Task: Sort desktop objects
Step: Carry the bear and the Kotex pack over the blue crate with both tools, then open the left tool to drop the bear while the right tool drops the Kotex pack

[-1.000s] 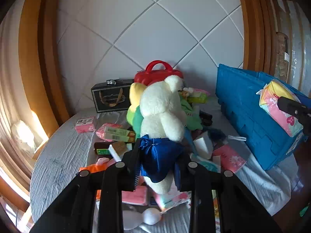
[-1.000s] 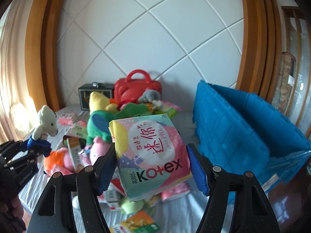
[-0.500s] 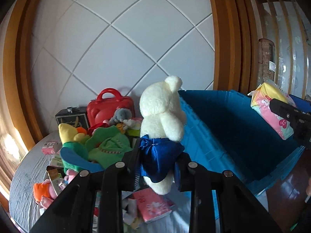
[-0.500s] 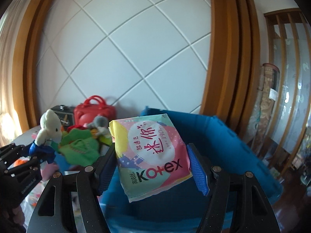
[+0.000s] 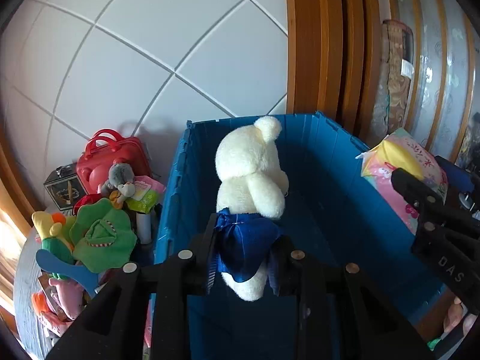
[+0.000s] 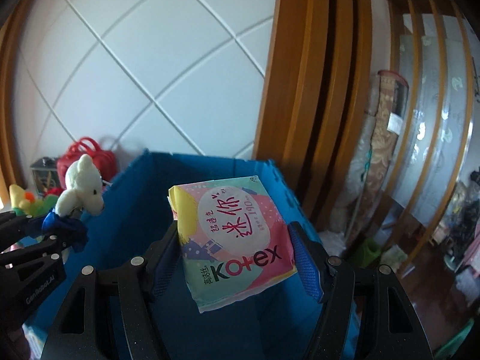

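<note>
Left gripper [image 5: 243,258] pinching white bear [image 5: 250,177] upright; right gripper [image 6: 237,258] clamping Kotex pack [image 6: 234,240] tilted, over blue crate [image 5: 330,180]

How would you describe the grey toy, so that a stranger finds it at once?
Start at the blue bin and look left to the red case by the wall. The grey toy leans on its front, the only grey plush among green and yellow ones.

A fluffy cream plush bear [image 5: 250,177] in a shiny blue satin skirt [image 5: 246,243] sits between the matt black plastic left claw [image 5: 243,258]. Between the right claw [image 6: 237,252], a glossy printed plastic packet [image 6: 234,240]. Below both, a ribbed blue plastic crate [image 5: 324,162]; beyond it, varnished wood trim [image 6: 300,69].
</note>
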### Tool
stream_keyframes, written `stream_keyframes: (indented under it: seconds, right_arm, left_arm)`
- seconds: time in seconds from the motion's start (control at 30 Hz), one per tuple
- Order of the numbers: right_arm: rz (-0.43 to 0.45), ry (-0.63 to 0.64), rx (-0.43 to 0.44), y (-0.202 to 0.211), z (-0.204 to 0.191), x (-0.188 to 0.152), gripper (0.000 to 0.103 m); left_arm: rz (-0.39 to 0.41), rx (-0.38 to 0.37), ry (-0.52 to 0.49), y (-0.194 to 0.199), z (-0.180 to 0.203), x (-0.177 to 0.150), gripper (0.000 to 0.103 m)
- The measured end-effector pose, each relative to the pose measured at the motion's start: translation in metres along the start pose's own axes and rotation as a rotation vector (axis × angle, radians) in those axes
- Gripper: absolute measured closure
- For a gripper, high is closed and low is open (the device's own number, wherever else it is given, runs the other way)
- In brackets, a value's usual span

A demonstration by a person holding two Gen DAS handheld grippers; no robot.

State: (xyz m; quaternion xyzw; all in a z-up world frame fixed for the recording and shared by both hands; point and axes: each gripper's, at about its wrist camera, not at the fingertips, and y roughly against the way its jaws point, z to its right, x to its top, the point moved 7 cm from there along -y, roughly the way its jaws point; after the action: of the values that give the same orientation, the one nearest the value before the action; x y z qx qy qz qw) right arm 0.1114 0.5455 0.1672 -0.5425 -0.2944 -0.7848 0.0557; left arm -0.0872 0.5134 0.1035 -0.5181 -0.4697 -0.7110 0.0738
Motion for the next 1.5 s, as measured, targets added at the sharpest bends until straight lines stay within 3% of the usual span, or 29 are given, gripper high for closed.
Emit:
stream_keyframes:
  seconds: [0.17,0.47,0.8,0.93,1.07,1.4,1.5]
  right_arm:
    - [-0.125,0.023,0.053,-0.04,0.007,-0.006,0.033]
    - [-0.256,0.055,0.012,-0.077,0.023,-0.023,0.033]
    - [-0.39,0.1,0.029,-0.103,0.029,-0.056,0.033]
    - [-0.4,0.114,0.022,-0.106,0.029,-0.059,0.033]
    - [-0.401,0.121,0.017,-0.108,0.028,-0.058,0.033]
    - [-0.385,0.124,-0.001,-0.107,0.027,-0.054,0.031]
    - [-0.371,0.119,-0.013,-0.102,0.03,-0.051,0.022]
  left_arm:
    - [-0.096,0.008,-0.024,-0.023,0.016,0.001,0.076]
    - [-0.32,-0.052,-0.001,-0.073,0.029,-0.019,0.076]
    - [-0.446,-0.08,-0.017,-0.092,0.044,-0.047,0.07]
    - [-0.455,-0.072,-0.023,-0.092,0.045,-0.049,0.061]
    - [-0.437,-0.064,-0.023,-0.089,0.041,-0.047,0.038]
    - [-0.41,-0.059,-0.038,-0.077,0.038,-0.048,0.036]
    - [-0.408,-0.065,-0.036,-0.073,0.039,-0.048,0.036]
